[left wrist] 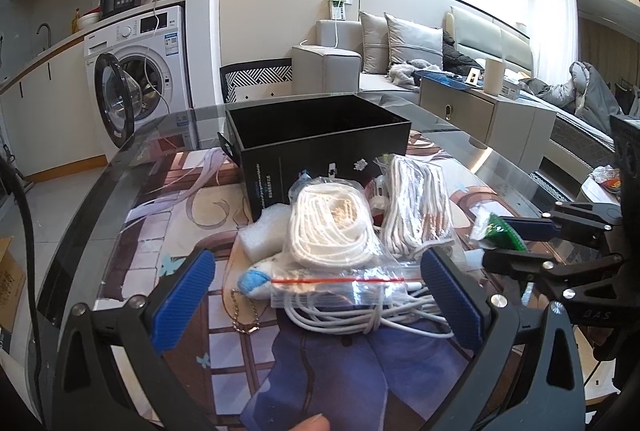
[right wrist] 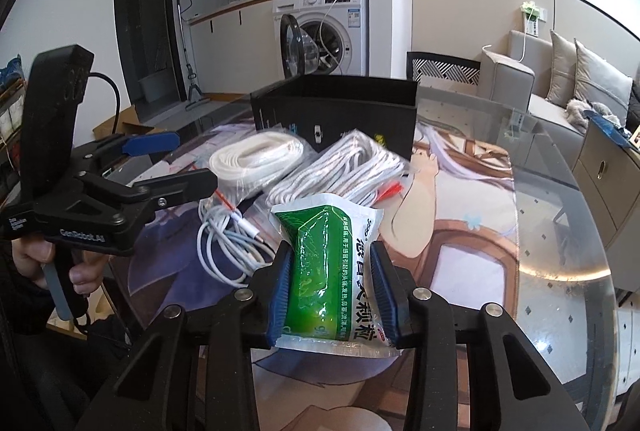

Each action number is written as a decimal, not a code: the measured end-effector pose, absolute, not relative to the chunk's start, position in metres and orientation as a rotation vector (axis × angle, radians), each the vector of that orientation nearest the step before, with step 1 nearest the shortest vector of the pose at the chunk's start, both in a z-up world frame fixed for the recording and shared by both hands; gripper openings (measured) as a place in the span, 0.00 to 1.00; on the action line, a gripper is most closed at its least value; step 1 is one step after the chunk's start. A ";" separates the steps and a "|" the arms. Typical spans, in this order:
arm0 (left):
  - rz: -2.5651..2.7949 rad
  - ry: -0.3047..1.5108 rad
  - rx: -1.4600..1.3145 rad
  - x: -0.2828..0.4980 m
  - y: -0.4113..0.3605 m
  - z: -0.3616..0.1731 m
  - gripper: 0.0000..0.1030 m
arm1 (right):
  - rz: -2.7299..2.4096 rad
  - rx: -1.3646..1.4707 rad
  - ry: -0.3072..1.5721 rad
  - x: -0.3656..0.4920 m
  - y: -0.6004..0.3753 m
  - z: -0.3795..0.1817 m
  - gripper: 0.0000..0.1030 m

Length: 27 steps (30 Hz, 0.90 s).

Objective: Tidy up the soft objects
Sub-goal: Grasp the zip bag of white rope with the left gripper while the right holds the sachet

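Now | right gripper (right wrist: pixel 330 291) pinching green sachet (right wrist: pixel 328 263), near edge of table (right wrist: pixel 560 231) | left gripper (left wrist: pixel 316 295) fingers spread, nothing between pads, over bagged white cords (left wrist: pixel 332 227) | black box (left wrist: pixel 320 143) far side, open top

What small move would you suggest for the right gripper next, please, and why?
Probably lift the green sachet and carry it toward the open black box: the right gripper is shut on it, and the box stands just beyond the bagged cords.
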<state>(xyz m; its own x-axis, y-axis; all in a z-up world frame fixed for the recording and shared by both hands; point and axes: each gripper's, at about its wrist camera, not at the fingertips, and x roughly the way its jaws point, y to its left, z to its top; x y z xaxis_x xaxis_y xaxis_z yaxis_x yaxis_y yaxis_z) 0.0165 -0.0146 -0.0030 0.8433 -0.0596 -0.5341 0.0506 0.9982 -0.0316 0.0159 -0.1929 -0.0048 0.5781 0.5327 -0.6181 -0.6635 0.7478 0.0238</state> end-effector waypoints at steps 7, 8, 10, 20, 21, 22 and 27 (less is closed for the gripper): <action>-0.037 0.582 -0.007 0.027 -0.012 -0.001 1.00 | 0.703 -0.196 0.626 0.018 -0.196 0.005 0.37; -0.037 0.586 -0.007 0.029 -0.012 0.000 1.00 | 0.703 -0.191 0.625 0.018 -0.197 0.006 0.37; -0.043 0.592 -0.006 0.033 -0.011 0.000 1.00 | 0.699 -0.181 0.622 0.018 -0.199 0.008 0.37; -0.099 0.684 0.003 0.063 -0.012 -0.004 0.99 | 0.683 -0.173 0.607 0.021 -0.201 0.016 0.37; -0.101 0.694 0.012 0.065 -0.014 -0.005 0.99 | 0.683 -0.173 0.606 0.022 -0.200 0.016 0.37; -0.105 0.702 0.023 0.066 -0.015 -0.007 0.99 | 0.683 -0.172 0.605 0.022 -0.201 0.016 0.37; -0.145 0.746 0.052 0.071 -0.023 -0.012 0.74 | 0.682 -0.174 0.604 0.023 -0.200 0.017 0.37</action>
<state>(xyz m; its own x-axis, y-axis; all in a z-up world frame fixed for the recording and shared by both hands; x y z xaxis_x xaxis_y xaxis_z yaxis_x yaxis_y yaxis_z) 0.0712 -0.0228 -0.0124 0.7252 -0.1132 -0.6792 0.1500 0.9887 -0.0045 0.0229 -0.2001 0.0167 0.6140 0.5391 -0.5765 -0.6368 0.7699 0.0417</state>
